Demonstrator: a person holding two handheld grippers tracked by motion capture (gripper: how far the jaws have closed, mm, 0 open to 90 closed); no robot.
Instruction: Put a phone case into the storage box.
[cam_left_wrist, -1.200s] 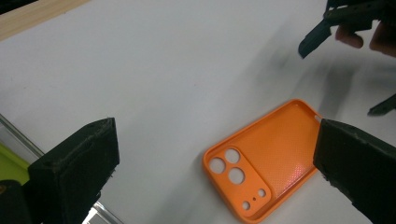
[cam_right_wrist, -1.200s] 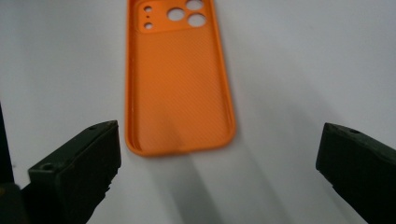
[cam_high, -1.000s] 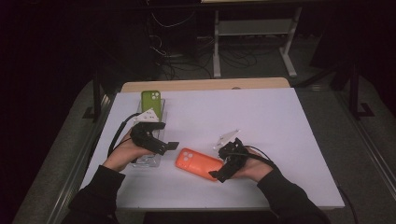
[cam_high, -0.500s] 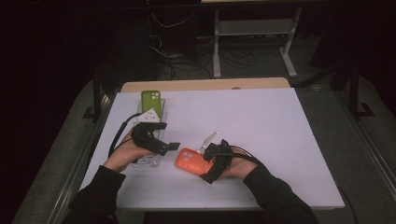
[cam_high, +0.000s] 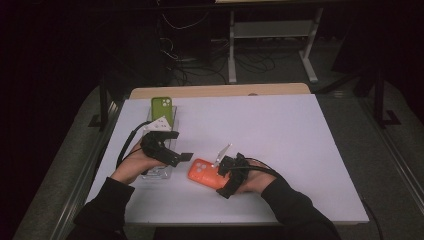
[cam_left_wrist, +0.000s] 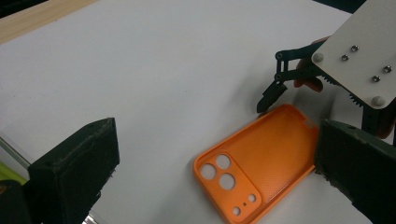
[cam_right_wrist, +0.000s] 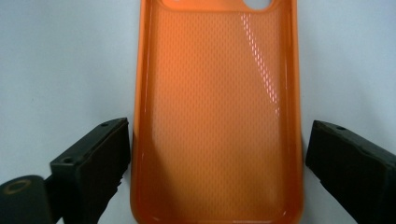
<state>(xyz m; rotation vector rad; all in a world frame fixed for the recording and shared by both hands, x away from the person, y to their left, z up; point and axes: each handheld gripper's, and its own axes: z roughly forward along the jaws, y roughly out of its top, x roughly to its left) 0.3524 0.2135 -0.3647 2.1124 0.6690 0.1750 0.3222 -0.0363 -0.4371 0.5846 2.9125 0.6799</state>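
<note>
An orange phone case (cam_high: 202, 172) lies open side up on a white table (cam_high: 280, 135), a little left of centre and near the person's edge, its camera cut-outs toward the left gripper (cam_high: 181, 157). Broad bare table stretches beyond it and to its right, out to the far edge, where a strip of wood shows; little table remains between the case and the near edge. To its left, close to the table's left side, stands a clear holder (cam_high: 159, 167) with a green phone case (cam_high: 162, 107) at its far end.

The right gripper (cam_right_wrist: 217, 163) has come in over the end of the case away from the cut-outs. In the right gripper view its fingers (cam_right_wrist: 95, 156) stand on either side of that end, one on each long side: the left one sits just at the case's rim, and whether it touches cannot be told; the right one stands clear with a gap of table between. The jaws have just been closing a little with the case between them, yet remain wide and grip nothing.

The left gripper hangs just left of the case, over the holder's near end, its fingers (cam_left_wrist: 74, 172) spread wide and empty, the case lying ahead of them.
</note>
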